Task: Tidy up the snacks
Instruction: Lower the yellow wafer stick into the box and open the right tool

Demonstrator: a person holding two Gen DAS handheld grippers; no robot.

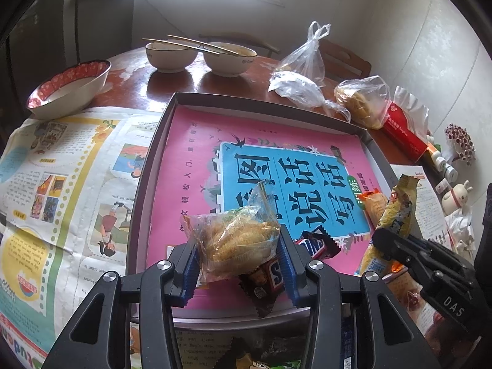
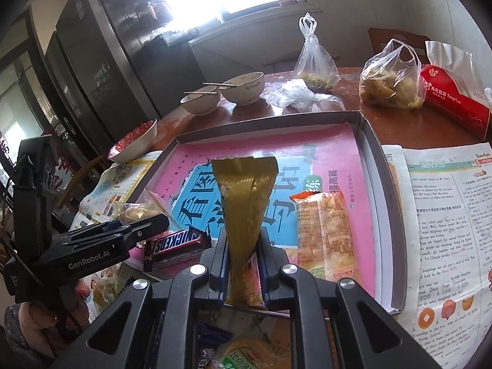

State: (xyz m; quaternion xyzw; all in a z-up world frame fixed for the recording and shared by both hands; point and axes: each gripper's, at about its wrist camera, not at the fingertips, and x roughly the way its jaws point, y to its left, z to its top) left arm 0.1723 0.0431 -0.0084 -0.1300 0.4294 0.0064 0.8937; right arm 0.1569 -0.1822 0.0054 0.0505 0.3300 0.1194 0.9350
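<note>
My left gripper (image 1: 236,246) is shut on a clear-wrapped pastry (image 1: 243,227), held just above the near end of a grey tray (image 1: 147,166) lined with a pink and blue sheet. Two Snickers bars (image 1: 316,246) lie under it in the tray. My right gripper (image 2: 244,264) is shut on a yellow snack packet (image 2: 246,203), which stands upright over the tray's near edge. An orange packet (image 2: 323,233) lies flat in the tray just right of it. The right wrist view shows the left gripper (image 2: 153,224) at the left, beside a Snickers bar (image 2: 178,243).
Newspaper (image 1: 61,184) covers the table on both sides of the tray. Behind the tray stand two bowls with chopsticks (image 1: 200,55), a red-rimmed bowl (image 1: 67,86), tied plastic bags (image 2: 387,83) and a red tissue pack (image 2: 455,107). More wrapped snacks (image 2: 246,353) lie below the right gripper.
</note>
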